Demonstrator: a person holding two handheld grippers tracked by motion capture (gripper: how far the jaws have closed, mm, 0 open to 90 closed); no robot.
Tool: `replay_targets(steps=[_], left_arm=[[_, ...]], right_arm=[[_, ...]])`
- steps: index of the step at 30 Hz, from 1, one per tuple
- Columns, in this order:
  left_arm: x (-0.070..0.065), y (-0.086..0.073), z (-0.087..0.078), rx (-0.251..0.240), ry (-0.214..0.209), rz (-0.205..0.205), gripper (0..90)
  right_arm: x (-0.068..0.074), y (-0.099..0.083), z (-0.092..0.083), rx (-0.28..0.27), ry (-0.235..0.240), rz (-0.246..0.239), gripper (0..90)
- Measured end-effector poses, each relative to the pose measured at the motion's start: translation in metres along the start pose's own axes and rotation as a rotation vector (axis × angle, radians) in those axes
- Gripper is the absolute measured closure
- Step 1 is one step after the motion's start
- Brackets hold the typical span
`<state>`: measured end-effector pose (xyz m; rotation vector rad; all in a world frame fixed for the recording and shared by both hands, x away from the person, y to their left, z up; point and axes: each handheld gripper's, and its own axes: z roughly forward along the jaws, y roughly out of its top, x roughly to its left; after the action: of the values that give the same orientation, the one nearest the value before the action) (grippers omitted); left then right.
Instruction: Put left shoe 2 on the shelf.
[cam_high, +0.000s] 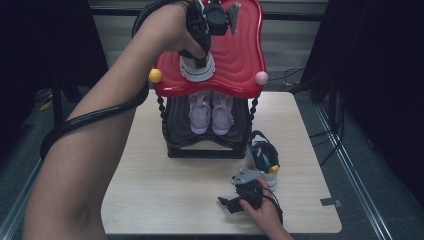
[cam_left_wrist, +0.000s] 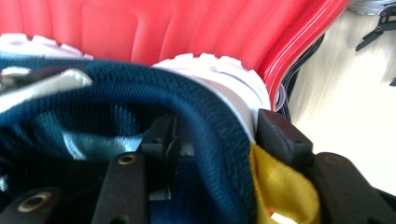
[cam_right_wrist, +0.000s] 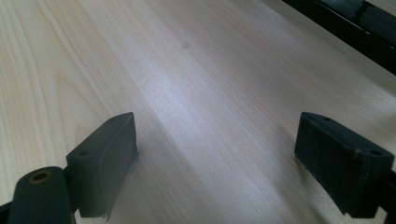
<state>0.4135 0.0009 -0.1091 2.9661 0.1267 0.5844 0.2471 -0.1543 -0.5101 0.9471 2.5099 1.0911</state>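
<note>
Left gripper (cam_high: 201, 55): raised over the red top shelf (cam_high: 240, 55) of the shoe rack, pointing down at a navy shoe (cam_left_wrist: 140, 93) that stands on that shelf
Left jaws: they straddle the shoe's collar, one inside the opening, the other outside by the yellow heel tab (cam_left_wrist: 280, 186); the outer pad stands a little clear of the fabric, so the hold looks released
Navy shoe: on the red shelf, its white lugged sole (cam_left_wrist: 219, 65) against the ribbed red surface, near the shelf's front edge
Right gripper (cam_high: 239, 196): low over the wooden table (cam_high: 165, 190), near its front edge; its jaws are spread wide with bare wood between them, grasping nothing
Second navy shoe (cam_high: 263, 155): on the table just right of the rack's base, close beyond the right gripper, with a yellow tab at the heel
Pink shoes (cam_high: 211, 112): a pair side by side on the lower black shelf (cam_high: 175, 120), toes toward the camera
Rack knobs: a yellow ball (cam_high: 155, 75) at the left front corner, a pink ball (cam_high: 261, 77) at the right
Writing: no brand, label or lettering can be read on any shoe or the rack
</note>
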Motion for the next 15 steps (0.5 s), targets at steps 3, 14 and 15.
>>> replay_targets(steps=[3, 14, 15], left_arm=[[-0.0028, 0.0019, 0.0002, 0.007, 0.008, 0.031, 57.8], [-0.0061, -0.0034, -0.0005, 0.026, 0.015, 0.078, 62.2], [-0.0062, -0.0037, -0.0004, 0.025, 0.014, 0.077, 62.1]], right_arm=[[0.0000, 0.0000, 0.0000, 0.000, 0.000, 0.000, 12.7], [0.0000, 0.0000, 0.0000, 0.000, 0.000, 0.000, 12.7], [-0.0001, 0.0000, 0.0000, 0.000, -0.001, -0.001, 12.7]])
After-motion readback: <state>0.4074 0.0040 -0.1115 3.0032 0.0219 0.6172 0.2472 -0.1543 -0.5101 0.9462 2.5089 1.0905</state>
